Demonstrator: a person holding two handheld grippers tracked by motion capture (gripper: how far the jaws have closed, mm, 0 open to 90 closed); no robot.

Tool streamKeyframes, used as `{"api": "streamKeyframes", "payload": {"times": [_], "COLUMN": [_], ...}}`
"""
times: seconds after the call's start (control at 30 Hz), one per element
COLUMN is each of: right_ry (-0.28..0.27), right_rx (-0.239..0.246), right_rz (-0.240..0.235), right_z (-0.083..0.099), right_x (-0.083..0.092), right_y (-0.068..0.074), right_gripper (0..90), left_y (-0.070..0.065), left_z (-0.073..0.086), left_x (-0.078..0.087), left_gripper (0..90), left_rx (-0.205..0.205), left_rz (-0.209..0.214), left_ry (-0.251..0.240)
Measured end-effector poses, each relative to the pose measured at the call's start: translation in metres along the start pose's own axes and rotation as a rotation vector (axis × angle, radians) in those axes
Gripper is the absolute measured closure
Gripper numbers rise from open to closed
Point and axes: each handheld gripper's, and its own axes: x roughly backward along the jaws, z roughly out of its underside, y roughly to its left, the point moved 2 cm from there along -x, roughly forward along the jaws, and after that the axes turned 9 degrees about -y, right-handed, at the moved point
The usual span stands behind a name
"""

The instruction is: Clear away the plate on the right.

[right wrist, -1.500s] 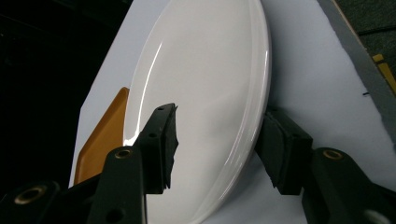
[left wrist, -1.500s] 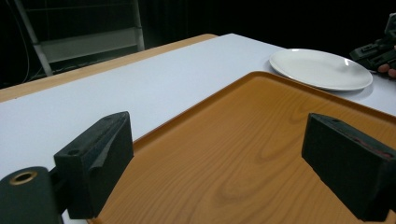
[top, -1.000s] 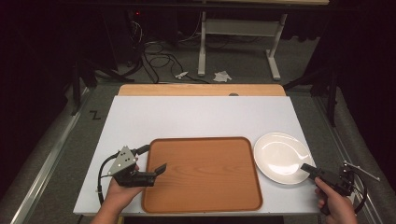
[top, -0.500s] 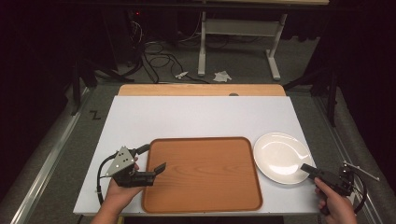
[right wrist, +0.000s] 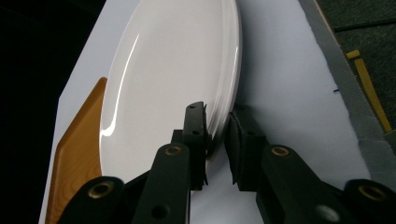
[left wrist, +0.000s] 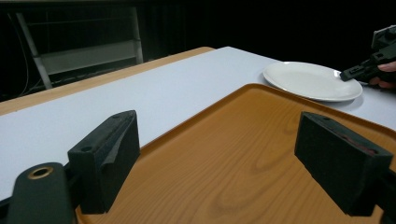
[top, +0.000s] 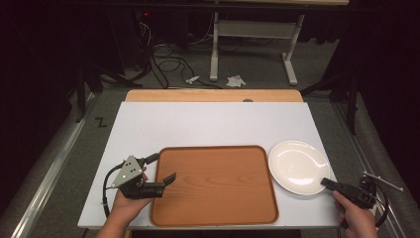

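A wooden tray lies at the table's near middle, and a white plate sits just right of it. My left gripper reaches in over the tray's left rim. In the left gripper view its jaws stand wide apart above the tray, pressing on nothing. My right gripper is at the plate's near right rim. Its jaws have just been closing and now pinch the rim of the plate between the pads. The left gripper view shows the right gripper at the plate.
The white table top stretches bare behind the tray, with a wooden strip along its far edge. Beyond it on the floor lie cables and a metal table frame. The table's right edge runs close to the plate.
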Motion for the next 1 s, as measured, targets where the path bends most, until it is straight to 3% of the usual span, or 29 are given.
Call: {"api": "streamKeyframes", "payload": {"times": [0.13,0.27,0.33,1.0], "right_ry": [-0.028,-0.082,-0.098,-0.151], "right_rx": [-0.056,-0.054,-0.016,0.169], "right_rz": [-0.041,-0.079,-0.075,-0.045], "right_z": [-0.002,-0.008,-0.01,-0.012], "right_x": [0.003,0.01,0.012,0.026], "right_y": [-0.002,0.002,0.007,0.035], "right_gripper": [84.9,89.4,89.5,89.7], "left_y": [0.0,0.0,0.0,0.001], "left_z": [0.0,0.0,0.0,0.0], "left_x": [0.0,0.0,0.0,0.0], "left_gripper": [14.7,14.7,14.7,14.7], "left_rx": [-0.002,-0.002,-0.003,0.002], "left_rz": [-0.001,-0.002,-0.001,-0.01], "left_ry": [0.0,0.004,0.004,0.0]}}
